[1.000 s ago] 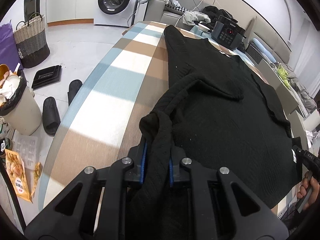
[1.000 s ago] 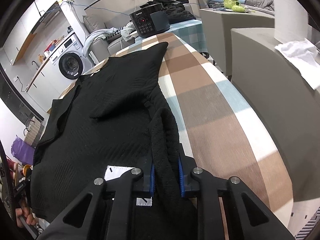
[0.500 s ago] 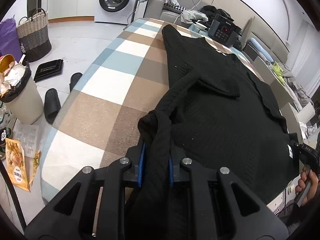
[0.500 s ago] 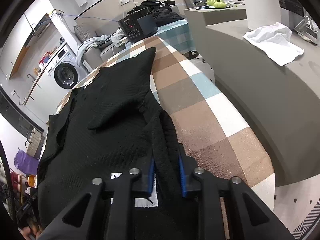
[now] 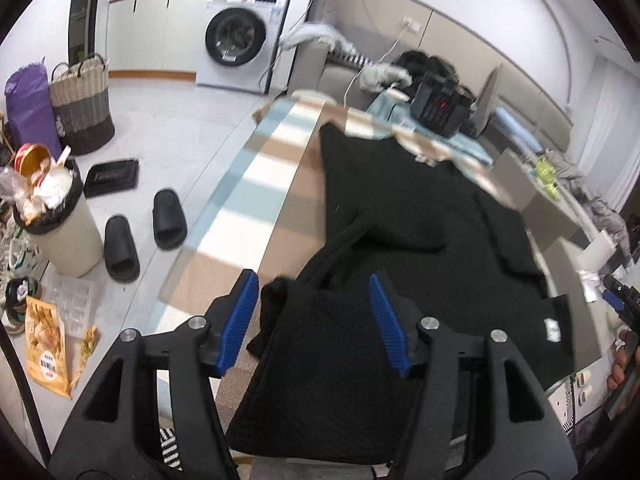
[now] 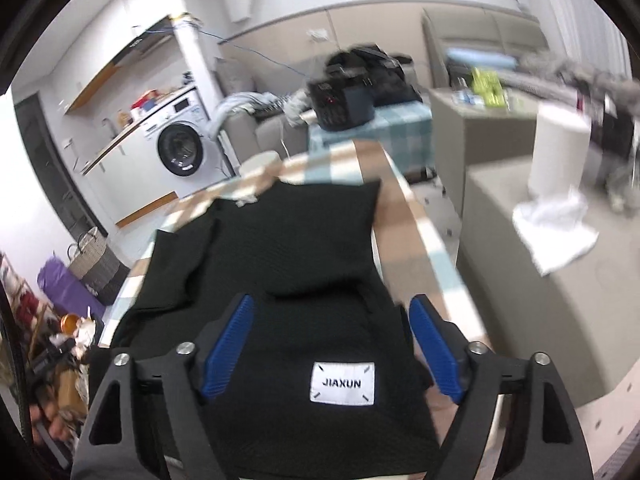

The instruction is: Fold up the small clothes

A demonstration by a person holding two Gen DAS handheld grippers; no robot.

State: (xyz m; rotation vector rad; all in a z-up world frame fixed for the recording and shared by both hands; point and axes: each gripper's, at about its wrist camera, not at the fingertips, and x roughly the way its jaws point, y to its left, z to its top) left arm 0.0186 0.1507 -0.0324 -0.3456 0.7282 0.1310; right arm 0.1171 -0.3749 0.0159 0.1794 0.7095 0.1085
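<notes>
A checked table [image 5: 256,184] in brown, white and pale blue carries a black knit sweater [image 5: 400,216] spread across its top, the near hem doubled over toward 6 o'clock and a white "JIAXUN" label [image 6: 342,383] facing up. The left gripper [image 5: 316,320] hangs over the sweater's near-left corner, its blue-padded jaws spread wide and gripping nothing. The right gripper [image 6: 332,344] sits likewise wide open and empty above the folded edge, the label between its pads at 6 o'clock.
</notes>
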